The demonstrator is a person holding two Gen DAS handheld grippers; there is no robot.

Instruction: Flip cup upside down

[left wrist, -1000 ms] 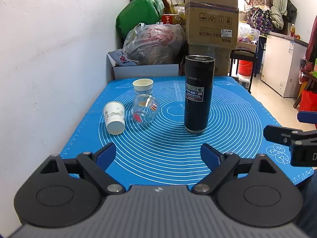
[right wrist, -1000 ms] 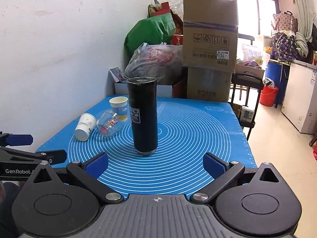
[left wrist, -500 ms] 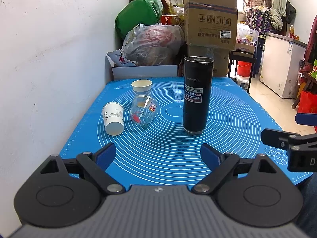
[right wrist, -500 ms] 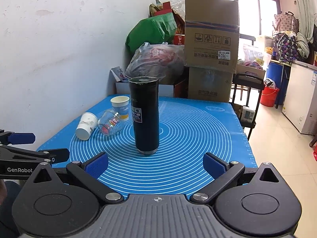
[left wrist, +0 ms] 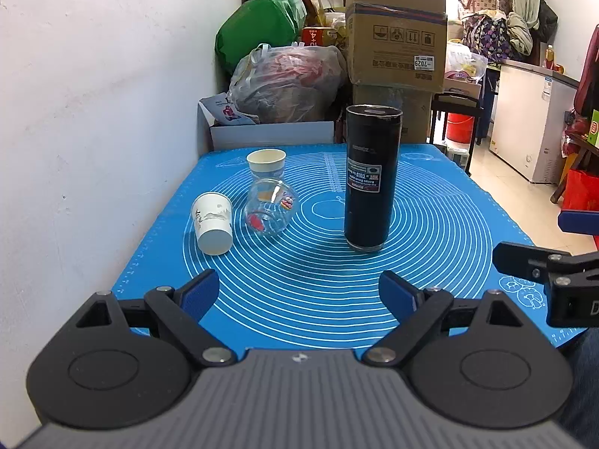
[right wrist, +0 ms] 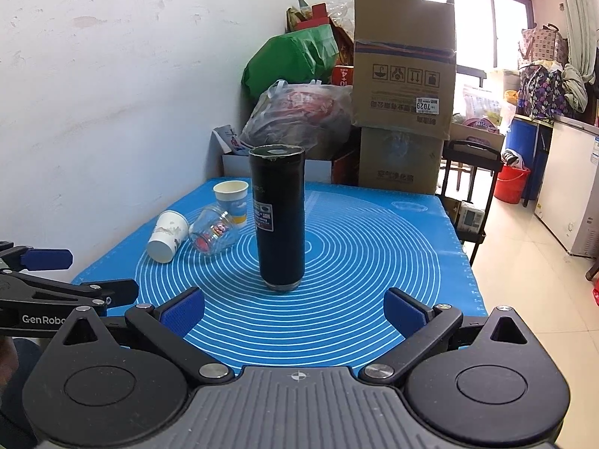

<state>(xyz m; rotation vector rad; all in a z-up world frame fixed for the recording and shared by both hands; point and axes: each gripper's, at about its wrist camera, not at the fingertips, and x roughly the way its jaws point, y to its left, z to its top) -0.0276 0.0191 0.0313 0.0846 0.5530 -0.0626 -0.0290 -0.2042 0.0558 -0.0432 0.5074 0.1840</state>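
A tall black tumbler [left wrist: 371, 177] stands upside down on the blue mat [left wrist: 430, 224], its label inverted; it also shows in the right wrist view [right wrist: 278, 217]. A white paper cup [left wrist: 212, 222] lies on its side at the left, also in the right wrist view [right wrist: 166, 237]. A small clear glass [left wrist: 270, 207] lies tipped beside it. A blue-and-white paper cup [left wrist: 266, 162] stands upright behind. My left gripper [left wrist: 299, 292] is open and empty at the mat's near edge. My right gripper [right wrist: 294, 308] is open and empty, to the right of the left one.
A white wall runs along the mat's left side. Cardboard boxes [left wrist: 397, 30], a plastic bag [left wrist: 288, 82] and a green bag [left wrist: 262, 30] pile up behind the table. The table's right edge drops to the tiled floor [right wrist: 524, 247].
Both grippers have drawn back slightly from the objects. Nothing on the mat has moved.
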